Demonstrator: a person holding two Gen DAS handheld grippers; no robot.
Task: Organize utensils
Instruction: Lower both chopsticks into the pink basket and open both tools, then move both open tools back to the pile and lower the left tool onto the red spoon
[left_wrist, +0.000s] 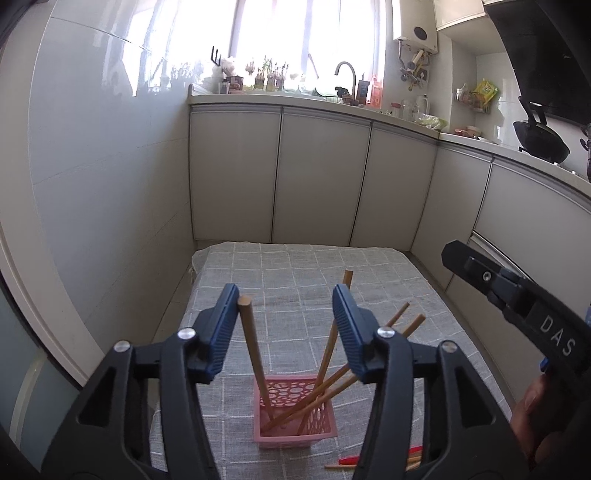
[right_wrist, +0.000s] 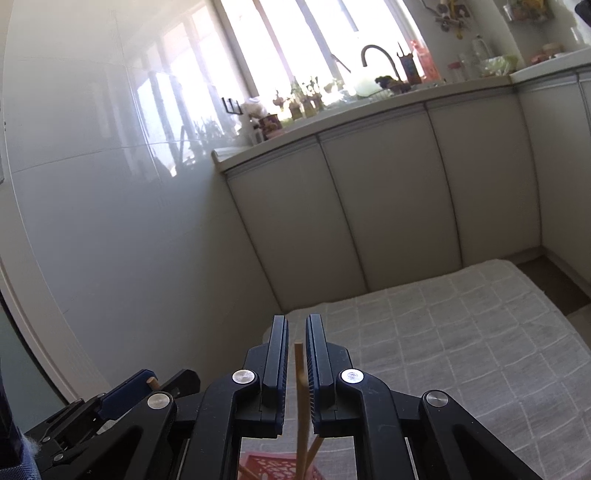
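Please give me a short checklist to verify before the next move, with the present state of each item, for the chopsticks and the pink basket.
1. Left hand-held gripper released: ok, wide apart, one chopstick leans by its left pad.
2. Right hand-held gripper released: ok, narrow gap around a thin chopstick, pads apart from it.
3. Pink basket upright on the checked cloth: ok.
4. Chopsticks inside basket: ok, several lean in it.
5. All utensils collected: not ok, a red item lies on the cloth.
6. Basket stable: cannot tell.
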